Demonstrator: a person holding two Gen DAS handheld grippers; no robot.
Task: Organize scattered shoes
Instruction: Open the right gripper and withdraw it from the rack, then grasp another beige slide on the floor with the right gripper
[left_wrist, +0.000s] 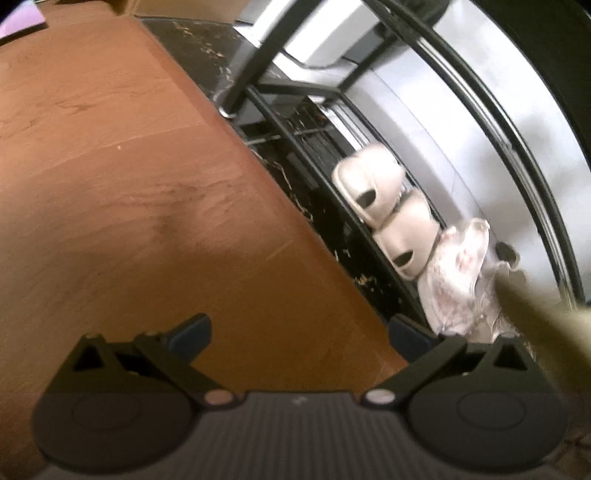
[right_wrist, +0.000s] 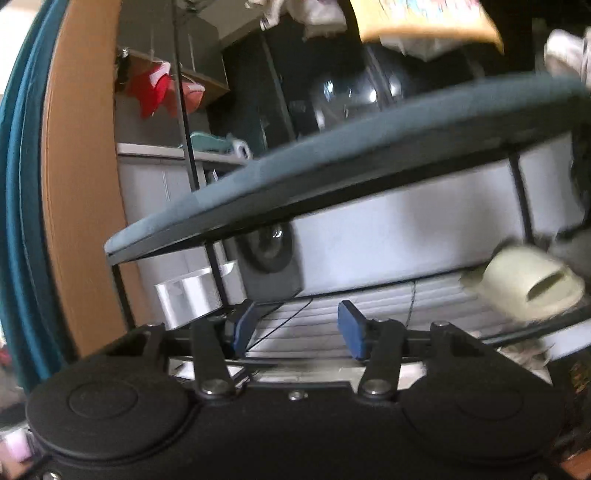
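Sitting side by side on the low wire shelf of a dark metal rack (left_wrist: 280, 122) are two cream slippers (left_wrist: 373, 192), toes toward the wooden floor (left_wrist: 110, 184) and touching each other; the nearer one (left_wrist: 406, 247) rests against a crumpled pale plastic bag (left_wrist: 461, 288). From the right wrist view one slipper (right_wrist: 532, 284) shows at the right end of that shelf, blurred, beneath the rack's padded dark top (right_wrist: 332, 177).

The left gripper (left_wrist: 299, 332) hangs over bare floor with its blue pads wide apart and nothing between them. The right gripper (right_wrist: 299, 328) points roughly level at the shelf's wire slats, its jaws partly apart and empty; no shoe lies between its pads.

This pair looks placed, so the step in hand is probably to go for another shoe, though none shows loose on the floor in either view.

Risks from here: the right gripper sits close to the shelf's front bar, and a careless swing could clip the bar or nudge the slipper off the edge. The bag beside the pair is soft and may push the nearer slipper out of line. The blur in the right view makes the slipper's exact seating hard to judge.
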